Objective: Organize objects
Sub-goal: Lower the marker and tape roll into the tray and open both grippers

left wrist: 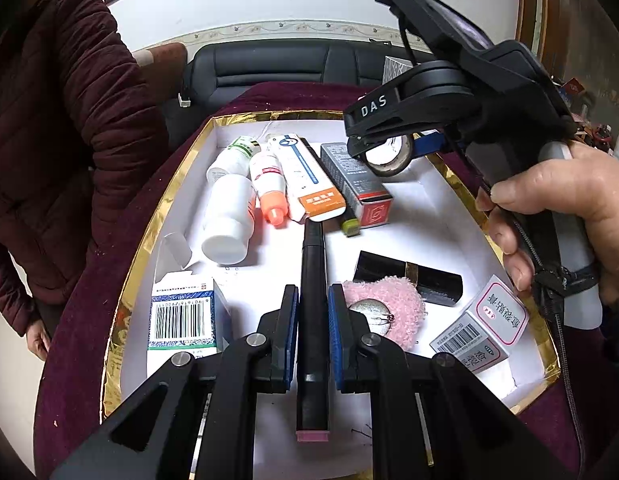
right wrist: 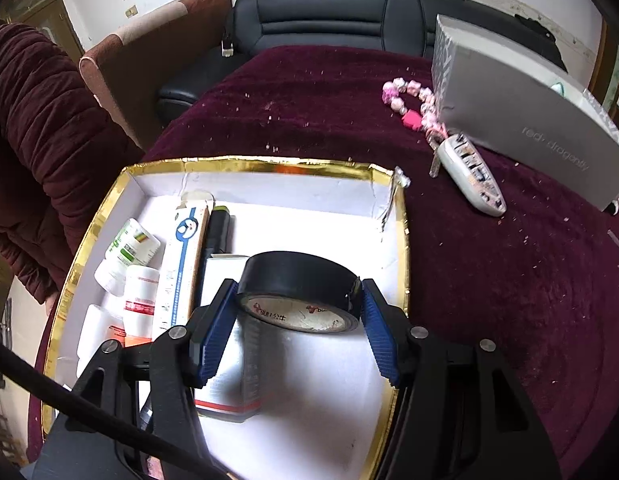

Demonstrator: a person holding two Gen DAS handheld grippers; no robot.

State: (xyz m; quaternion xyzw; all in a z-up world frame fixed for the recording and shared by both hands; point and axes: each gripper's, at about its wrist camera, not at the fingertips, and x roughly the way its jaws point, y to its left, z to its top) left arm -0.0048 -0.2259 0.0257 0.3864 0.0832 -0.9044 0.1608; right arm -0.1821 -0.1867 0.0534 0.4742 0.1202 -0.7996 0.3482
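Much of the sorting looks done: bottles, tubes and cartons already lie in a row at the far left of the gold-rimmed tray point(left wrist: 165, 200). The right gripper point(right wrist: 299, 312) is clamped on a roll of black tape point(right wrist: 297, 292) held over the tray's far right part, while the left gripper point(left wrist: 313, 320) straddles a black pen point(left wrist: 312, 300) — whether it pinches it I cannot tell. Left to do, by my judgement: the near items — lipstick point(left wrist: 409, 276), pink puff point(left wrist: 389, 300), small cartons — plus the bead bracelet point(right wrist: 409, 100) and key fob point(right wrist: 469, 176) out on the cloth.

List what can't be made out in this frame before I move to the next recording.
- Left wrist view: black pen, near end hidden between left tongs.
- Left wrist view: tape roll mostly hidden by right tongs.
- Right wrist view: grey box label blurred, partly behind the right tongs' finger.
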